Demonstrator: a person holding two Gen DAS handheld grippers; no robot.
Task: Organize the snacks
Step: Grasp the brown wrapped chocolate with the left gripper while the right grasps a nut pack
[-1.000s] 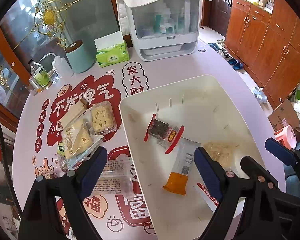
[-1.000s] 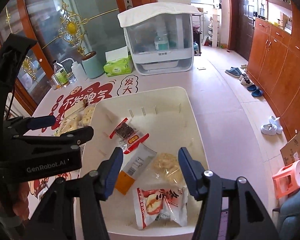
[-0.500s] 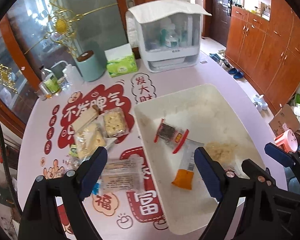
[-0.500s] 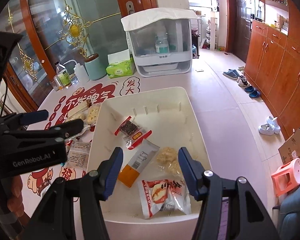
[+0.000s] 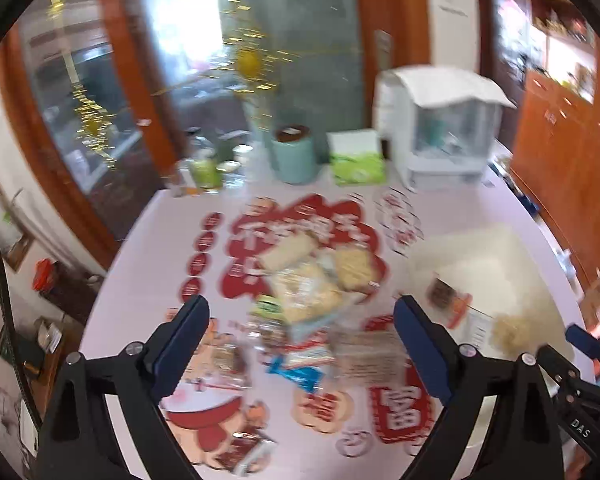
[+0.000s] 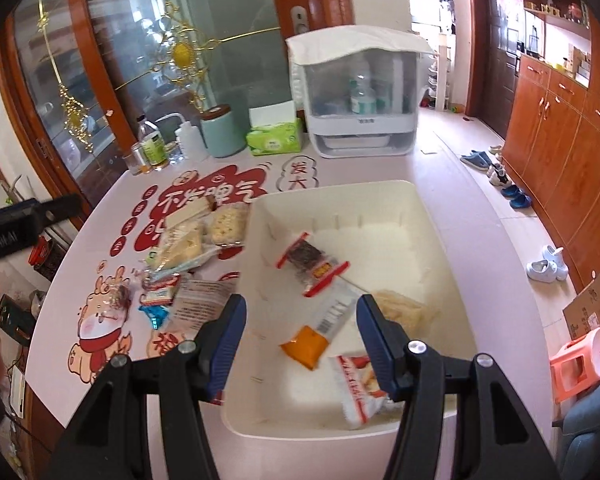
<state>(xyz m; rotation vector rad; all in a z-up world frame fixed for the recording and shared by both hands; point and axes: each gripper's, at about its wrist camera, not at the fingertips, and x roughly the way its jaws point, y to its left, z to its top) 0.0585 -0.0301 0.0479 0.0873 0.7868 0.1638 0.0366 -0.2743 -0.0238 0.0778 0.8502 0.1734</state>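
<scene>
A white bin [image 6: 432, 216] sits on the pink table and holds several snack packs: a red-edged brownie pack [image 6: 312, 260], an orange-ended pack [image 6: 316, 332], a pale cracker pack [image 6: 404, 312] and a red-and-white pack [image 6: 360, 384]. A pile of loose snack packs [image 6: 192, 248] lies left of the bin; it also shows blurred in the left wrist view [image 5: 312, 284]. My left gripper [image 5: 300, 340] is open and empty above the pile. My right gripper [image 6: 300, 336] is open and empty above the bin's near end.
At the table's back stand a white lidded dispenser box [image 6: 360, 100], a green tissue box [image 6: 276, 136], a teal canister [image 6: 220, 132] and bottles [image 6: 152, 148]. A glass cabinet [image 6: 140, 60] is behind. The floor drops off right of the table.
My left gripper has swung left, from over the bin to over the loose pile; its view is motion-blurred. My right gripper has pulled back and up slightly. Both stay open.
</scene>
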